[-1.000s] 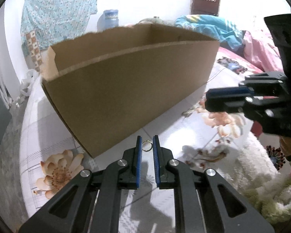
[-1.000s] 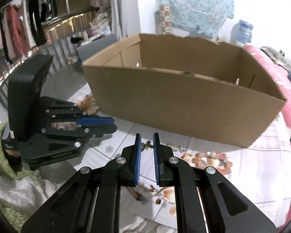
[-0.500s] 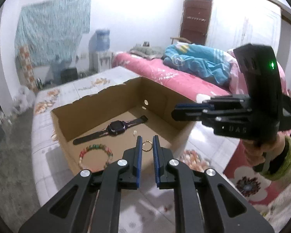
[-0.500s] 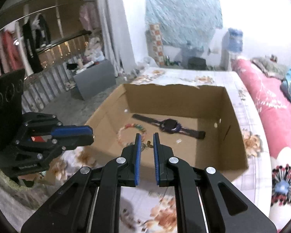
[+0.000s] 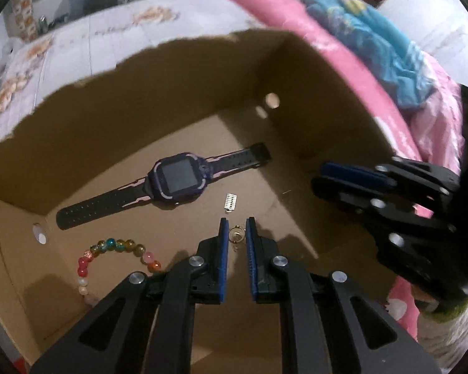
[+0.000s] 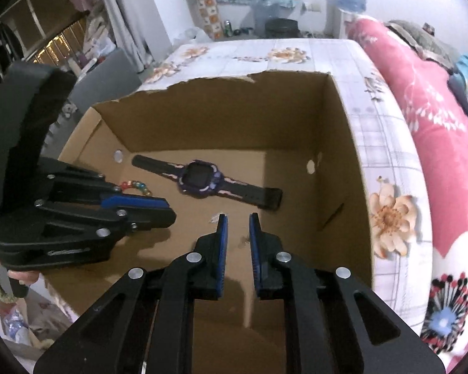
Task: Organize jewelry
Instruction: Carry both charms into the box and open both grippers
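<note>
1. Left gripper: pads nearly closed, pinching a small gold ring at the tips, over the open cardboard box.
2. Right gripper: jaws have just been opening; a narrow gap shows and nothing is caught between the pads. A small pale speck on the box floor under the gap is too blurred to identify.
3. Already on the box floor: a dark watch lying flat, a bead bracelet near the left wall, and a small silver charm just beyond the left tips.
4. Handling, as a judgement: ring is very light, rigid, smooth, likely to slip or roll; hold it across the band. Bracelet is limp; take it by a few beads.
5. Writing: none readable on the watch or box.
</note>
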The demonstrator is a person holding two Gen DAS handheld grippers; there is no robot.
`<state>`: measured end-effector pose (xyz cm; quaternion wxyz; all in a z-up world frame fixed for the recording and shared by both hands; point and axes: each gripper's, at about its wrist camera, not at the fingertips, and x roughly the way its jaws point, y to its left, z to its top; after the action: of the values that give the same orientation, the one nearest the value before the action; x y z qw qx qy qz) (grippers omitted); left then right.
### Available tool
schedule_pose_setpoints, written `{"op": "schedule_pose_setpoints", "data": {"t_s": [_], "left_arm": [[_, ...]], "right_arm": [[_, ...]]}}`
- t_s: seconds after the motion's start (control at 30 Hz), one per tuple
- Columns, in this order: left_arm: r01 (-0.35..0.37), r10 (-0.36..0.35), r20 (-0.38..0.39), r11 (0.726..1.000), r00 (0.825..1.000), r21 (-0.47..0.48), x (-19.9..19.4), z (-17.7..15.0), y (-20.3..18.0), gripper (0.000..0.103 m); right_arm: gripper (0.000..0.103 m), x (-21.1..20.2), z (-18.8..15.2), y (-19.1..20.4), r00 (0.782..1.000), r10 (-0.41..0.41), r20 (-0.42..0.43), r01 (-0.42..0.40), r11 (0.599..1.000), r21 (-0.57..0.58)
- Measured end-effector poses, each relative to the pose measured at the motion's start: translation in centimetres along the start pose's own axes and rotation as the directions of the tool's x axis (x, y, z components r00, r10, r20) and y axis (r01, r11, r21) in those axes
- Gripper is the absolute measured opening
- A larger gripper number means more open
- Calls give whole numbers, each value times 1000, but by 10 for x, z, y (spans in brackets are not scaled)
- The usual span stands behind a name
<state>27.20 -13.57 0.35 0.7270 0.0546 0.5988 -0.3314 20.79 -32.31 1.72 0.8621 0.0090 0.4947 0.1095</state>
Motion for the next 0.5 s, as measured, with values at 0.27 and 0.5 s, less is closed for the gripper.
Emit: {"op": "schedule_pose_setpoints", "data": {"t_s": [0.27,0.5], "left_arm": [[9,-9,-2,998,1000,-61,4,3,7,22],[6,-3,41,998,999,-64,-12,-1,5,22]], "right_arm": [[20,-23,0,-9,998,9,63,-10,1000,20],[25,-47,-3,-11,992,8,123,-13,999,43]]}}
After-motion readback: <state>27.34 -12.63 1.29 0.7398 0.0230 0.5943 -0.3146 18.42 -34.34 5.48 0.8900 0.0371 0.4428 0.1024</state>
